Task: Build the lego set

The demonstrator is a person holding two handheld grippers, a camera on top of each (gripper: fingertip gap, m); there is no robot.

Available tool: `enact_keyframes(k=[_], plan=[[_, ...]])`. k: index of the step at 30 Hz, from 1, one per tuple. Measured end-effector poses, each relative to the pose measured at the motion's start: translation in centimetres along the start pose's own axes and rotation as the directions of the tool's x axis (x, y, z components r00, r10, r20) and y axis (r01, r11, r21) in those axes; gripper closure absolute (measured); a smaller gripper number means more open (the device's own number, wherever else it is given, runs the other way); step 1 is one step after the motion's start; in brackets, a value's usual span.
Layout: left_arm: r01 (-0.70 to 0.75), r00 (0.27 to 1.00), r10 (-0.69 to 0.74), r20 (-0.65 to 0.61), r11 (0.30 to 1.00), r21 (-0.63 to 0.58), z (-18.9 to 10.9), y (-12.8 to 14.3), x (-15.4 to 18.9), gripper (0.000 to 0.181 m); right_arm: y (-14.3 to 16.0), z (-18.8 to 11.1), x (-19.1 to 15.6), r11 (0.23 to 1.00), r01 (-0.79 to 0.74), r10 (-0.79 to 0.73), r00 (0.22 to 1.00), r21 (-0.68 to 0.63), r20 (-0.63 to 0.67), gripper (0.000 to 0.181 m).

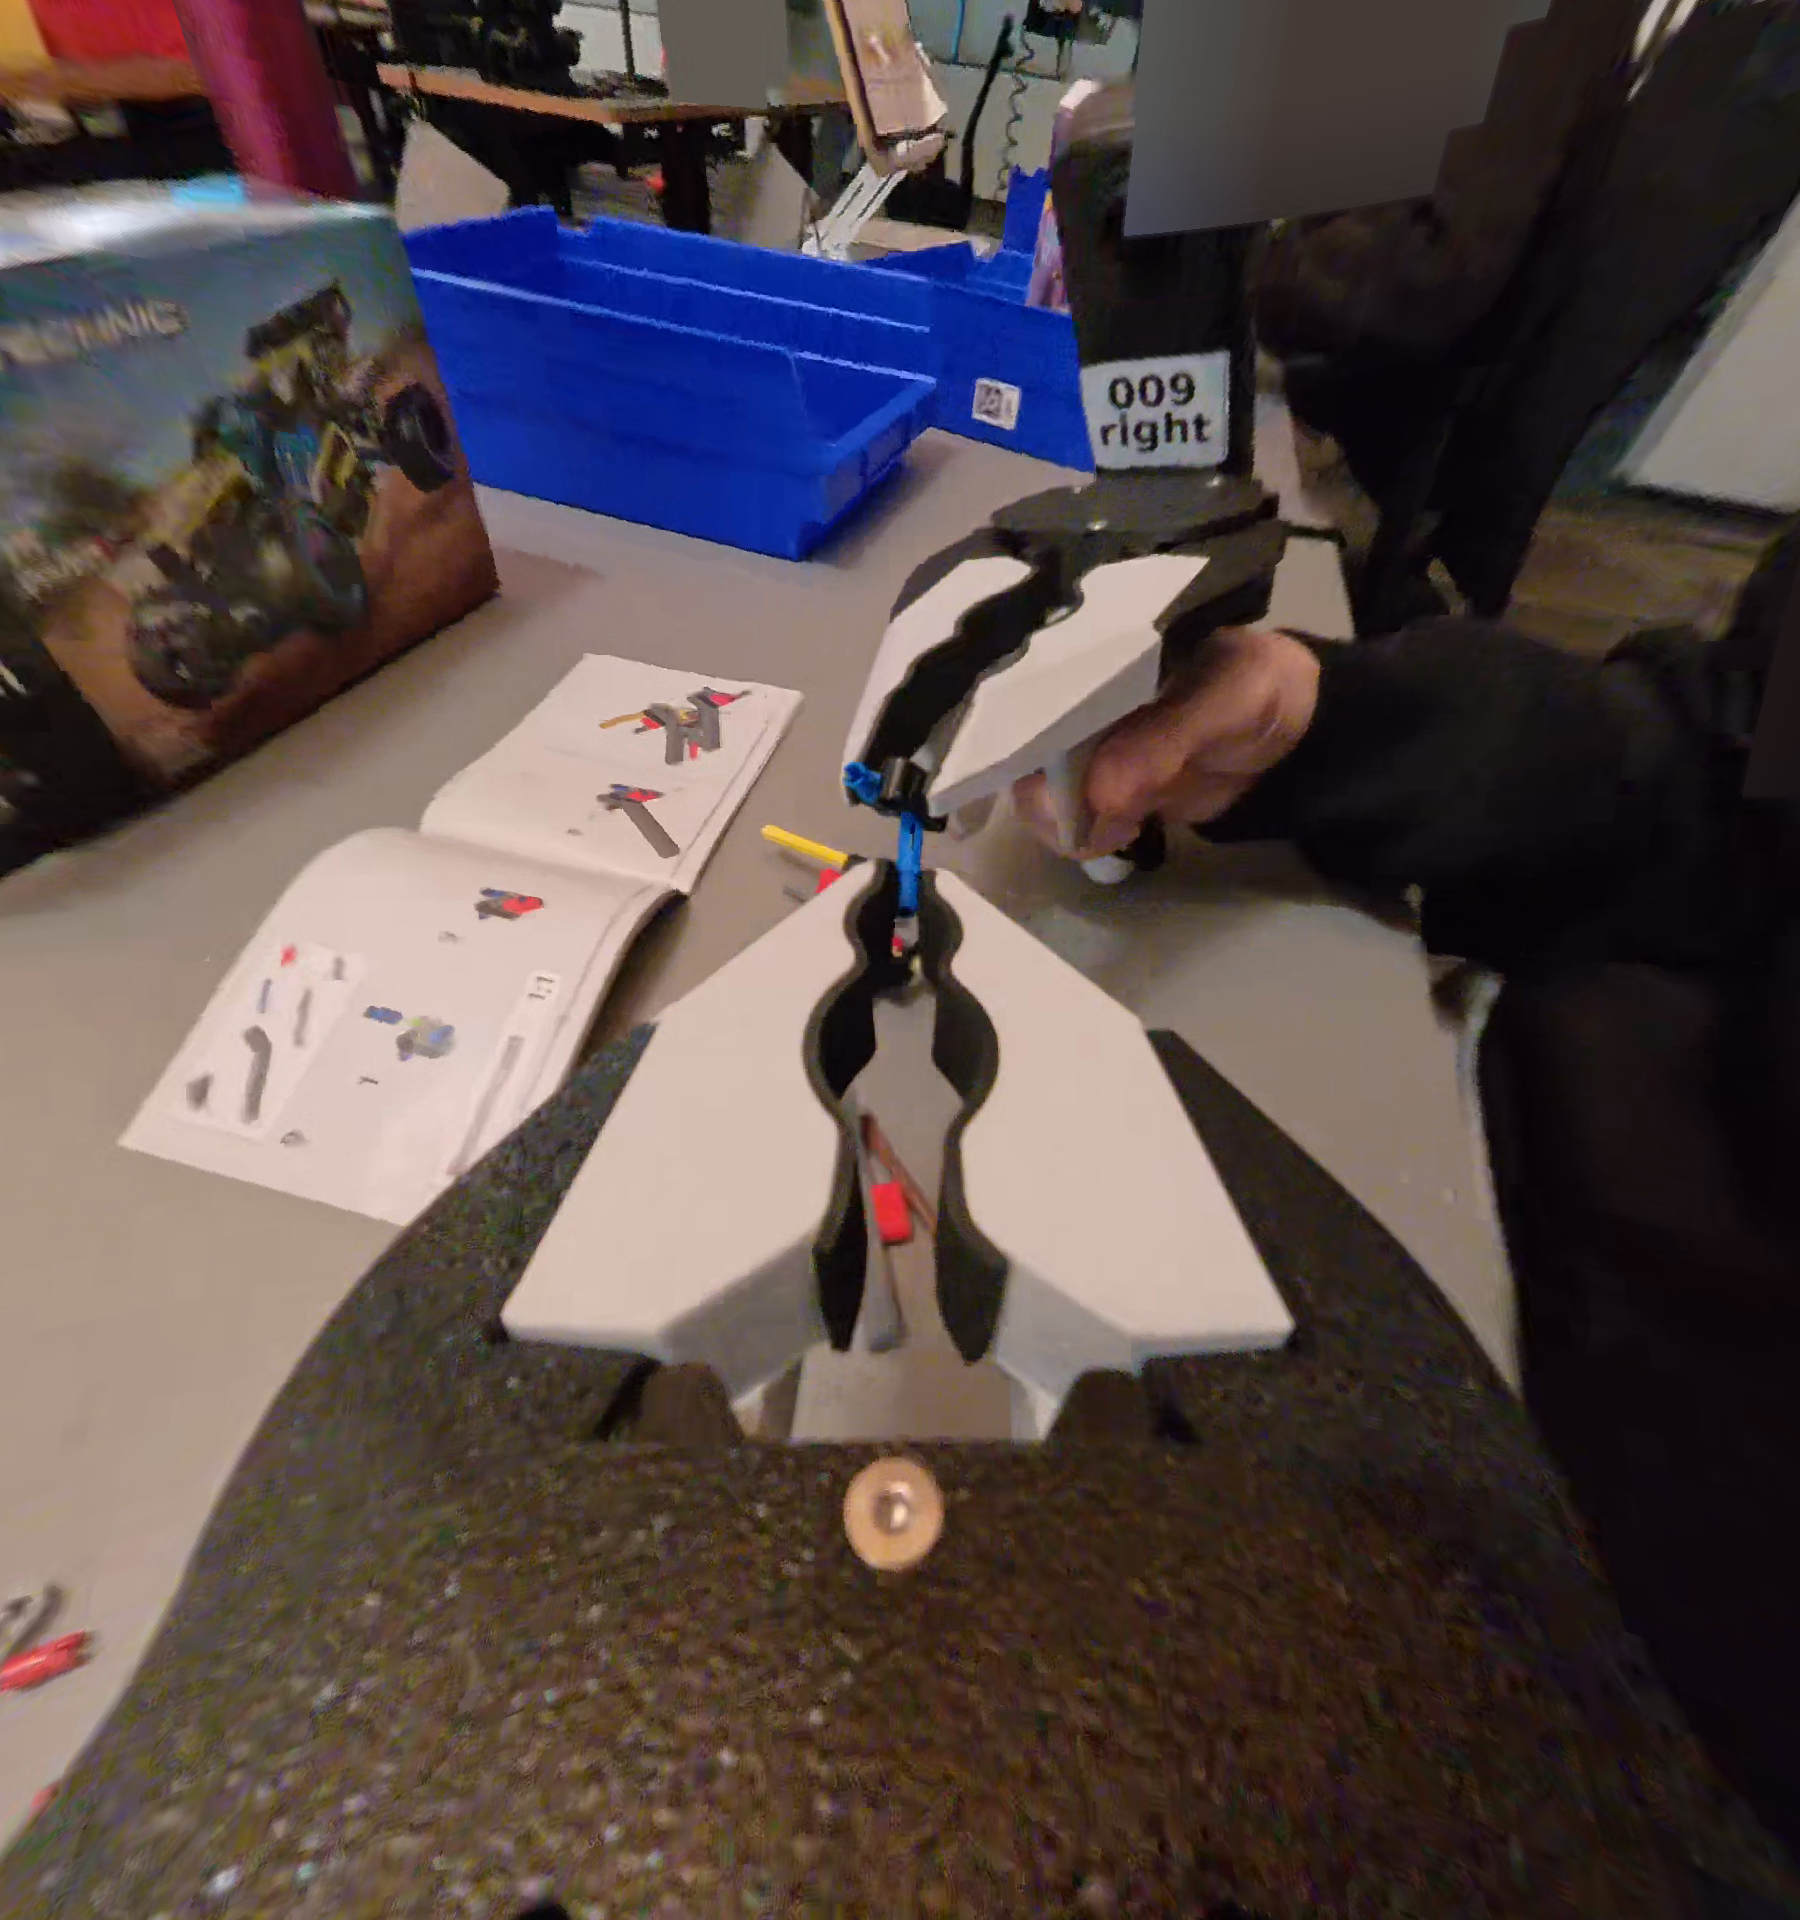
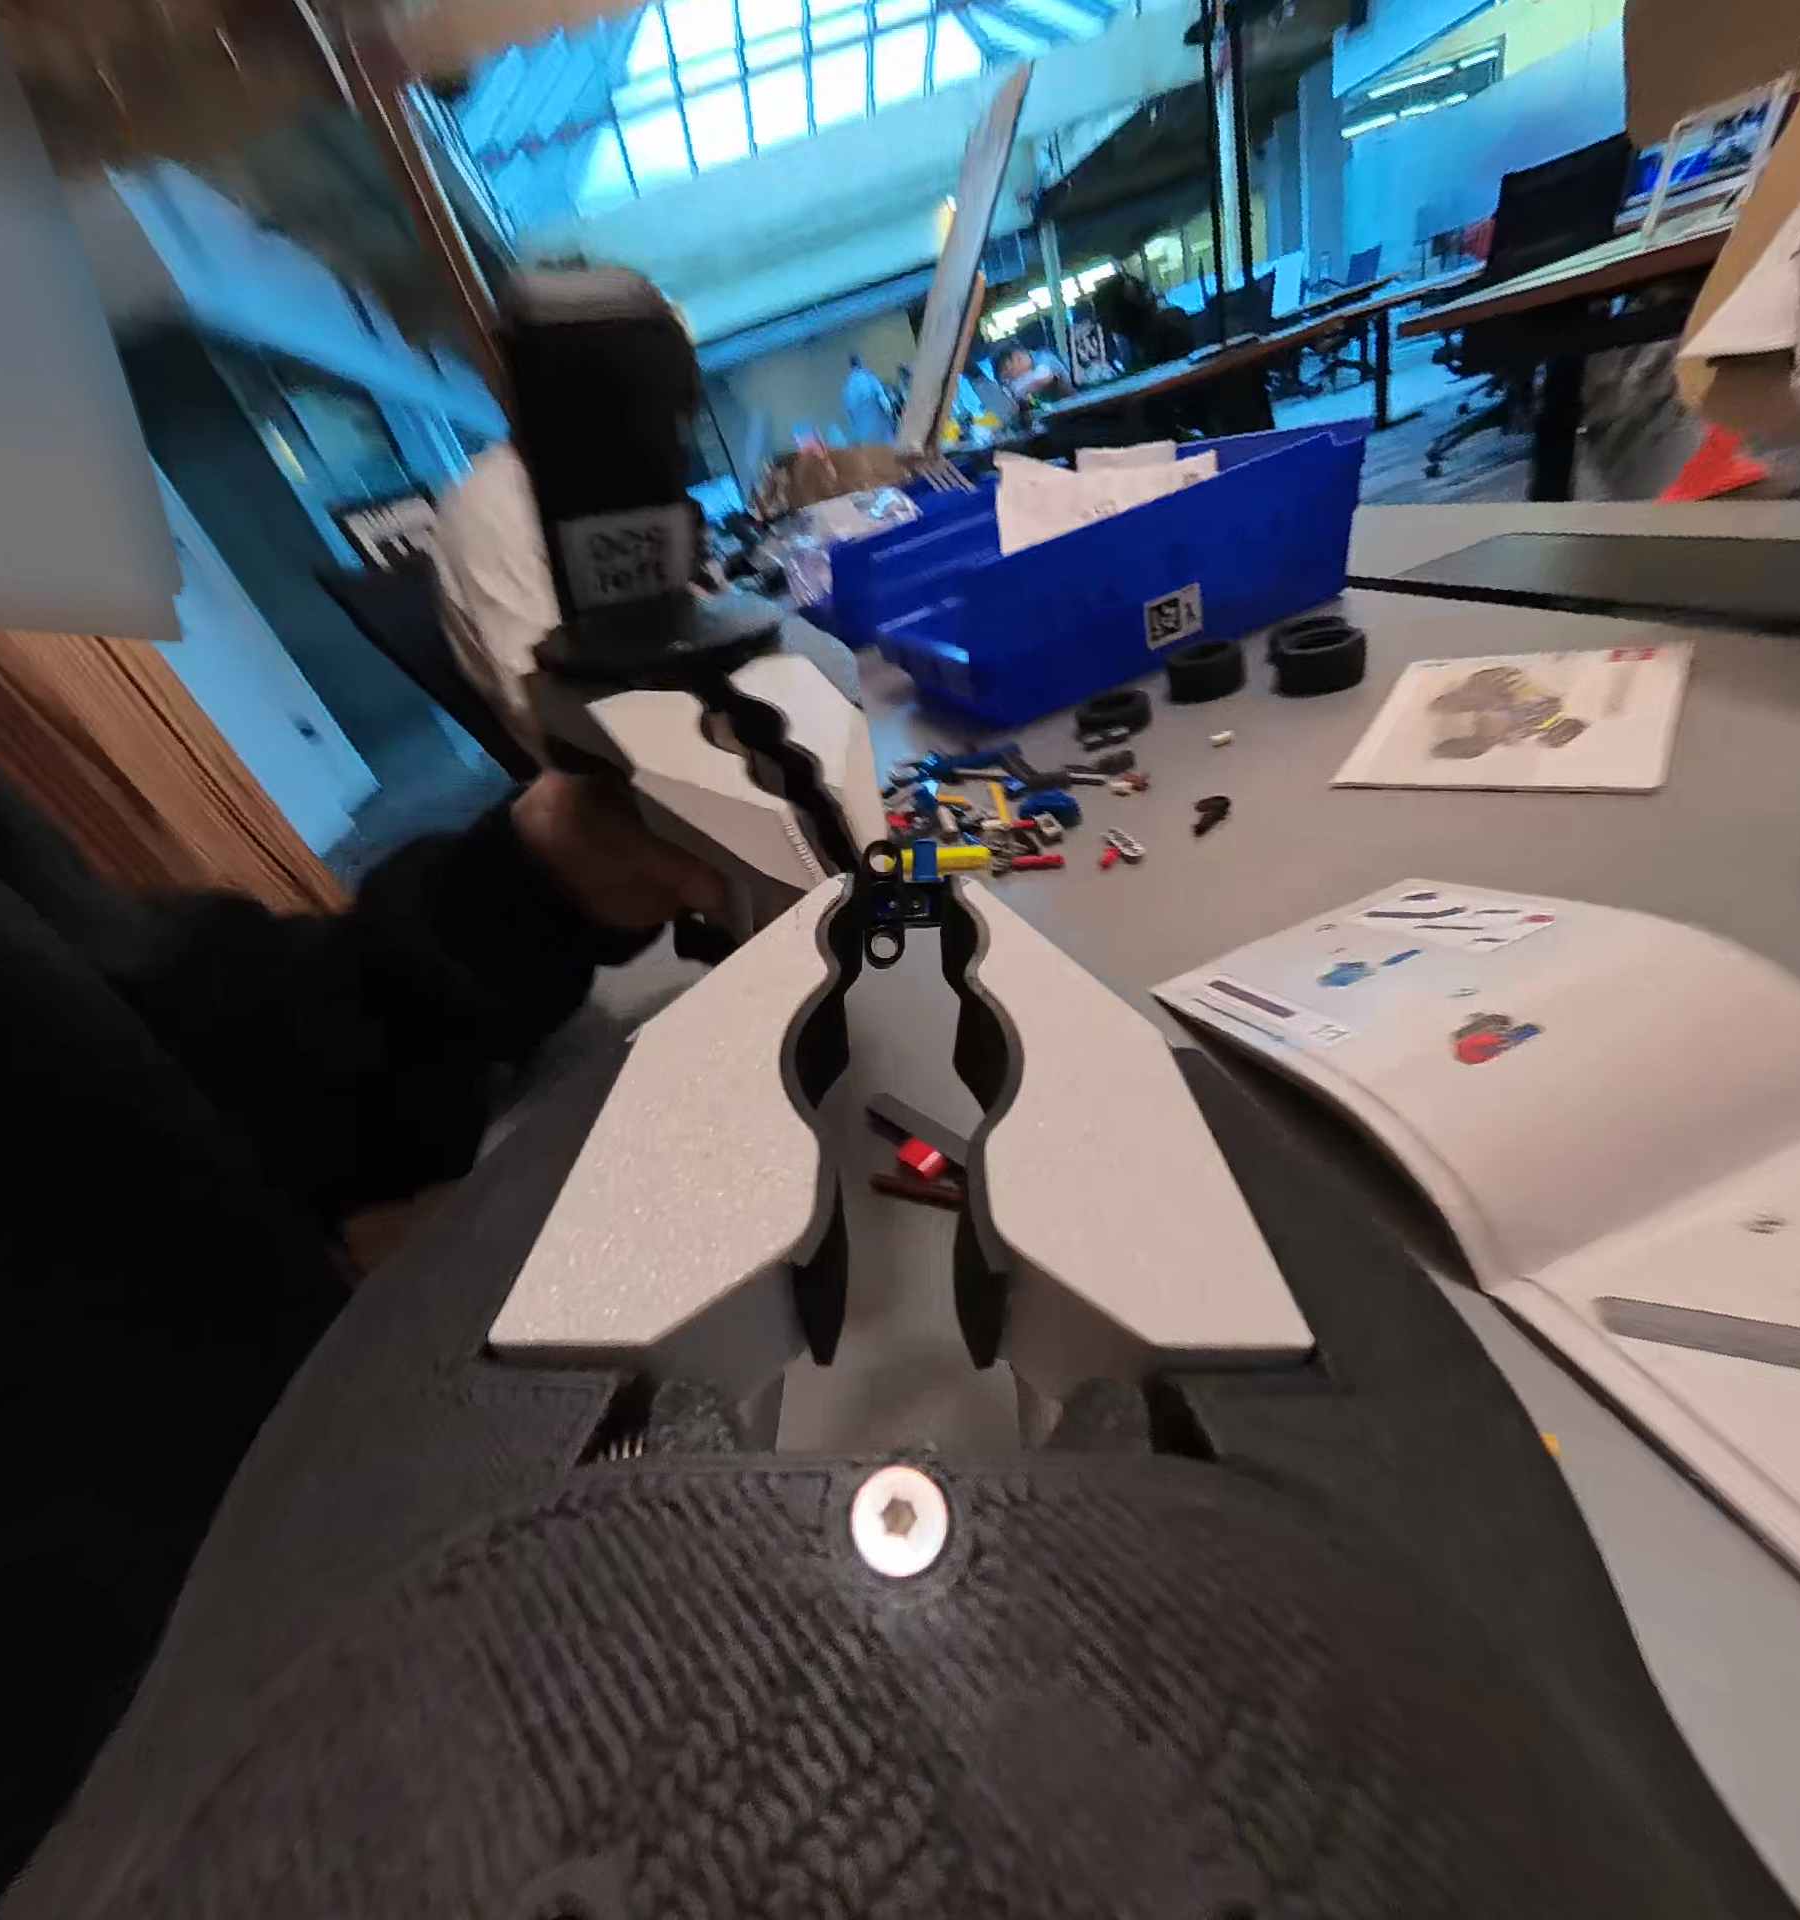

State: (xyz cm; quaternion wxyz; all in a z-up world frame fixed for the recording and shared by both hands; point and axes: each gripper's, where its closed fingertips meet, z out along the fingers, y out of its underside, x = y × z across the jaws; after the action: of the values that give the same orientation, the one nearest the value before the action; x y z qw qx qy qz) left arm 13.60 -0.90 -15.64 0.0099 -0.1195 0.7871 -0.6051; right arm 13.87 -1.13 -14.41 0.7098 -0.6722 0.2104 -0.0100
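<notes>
My left gripper (image 1: 902, 885) is shut on a thin blue pin piece (image 1: 909, 857) that sticks up out of its tips. My right gripper (image 2: 898, 902) is shut on a small black connector with a blue part in it (image 2: 888, 906). The two grippers meet tip to tip above the grey table (image 1: 148, 1299). In the left wrist view the right gripper (image 1: 891, 781) holds its connector (image 1: 875, 781) right at the top end of the blue pin. In the right wrist view the left gripper (image 2: 842, 854) comes in from the left. A yellow piece (image 1: 800, 844) lies just behind the tips.
An open instruction booklet (image 1: 439, 935) (image 2: 1550, 1091) lies beside the grippers. A red piece on a grey beam (image 1: 888, 1210) lies under the fingers. Loose pieces (image 2: 1000, 800), black tyres (image 2: 1208, 670), blue bins (image 1: 688, 416), a leaflet (image 2: 1519, 717) and the set's box (image 1: 179, 468) stand farther off.
</notes>
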Motion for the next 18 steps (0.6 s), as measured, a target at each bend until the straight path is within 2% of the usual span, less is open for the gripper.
enact_keyframes(k=[2,4,5,8,14,16,18], plan=[[-0.174,0.980,0.178,0.089,0.984,-0.048,0.2,0.0,-0.2,0.180,0.1,0.0,0.3,0.999,-0.048,0.048,0.999,-0.020,-0.013,0.167],[-0.271,0.951,0.279,0.133,0.959,-0.079,0.1,-0.3,-0.2,0.180,0.0,0.0,0.4,0.990,-0.141,0.141,0.990,0.019,0.014,0.167],[-0.258,0.956,0.265,0.128,0.963,-0.073,0.1,-0.3,-0.2,0.180,-0.1,0.0,0.4,0.977,-0.211,0.209,0.977,0.041,0.043,0.167],[-0.087,0.995,0.086,0.044,0.996,0.014,0.2,-0.2,-0.1,0.180,-0.3,0.1,0.3,0.947,-0.306,0.294,0.949,0.103,0.112,0.167],[0.132,0.989,-0.119,-0.093,0.980,0.149,0.0,-0.9,0.1,0.180,-0.9,0.1,-0.2,0.955,-0.273,0.260,0.959,0.119,0.113,0.167],[0.042,0.999,-0.040,-0.020,0.993,0.109,0.1,-0.6,-0.1,0.180,-0.7,0.1,0.1,0.966,-0.240,0.232,0.969,0.094,0.084,0.167],[-0.125,0.988,0.122,0.092,0.991,0.035,0.2,-0.8,-0.1,0.180,-0.8,0.0,0.2,0.953,-0.283,0.272,0.956,0.108,0.108,0.167]])
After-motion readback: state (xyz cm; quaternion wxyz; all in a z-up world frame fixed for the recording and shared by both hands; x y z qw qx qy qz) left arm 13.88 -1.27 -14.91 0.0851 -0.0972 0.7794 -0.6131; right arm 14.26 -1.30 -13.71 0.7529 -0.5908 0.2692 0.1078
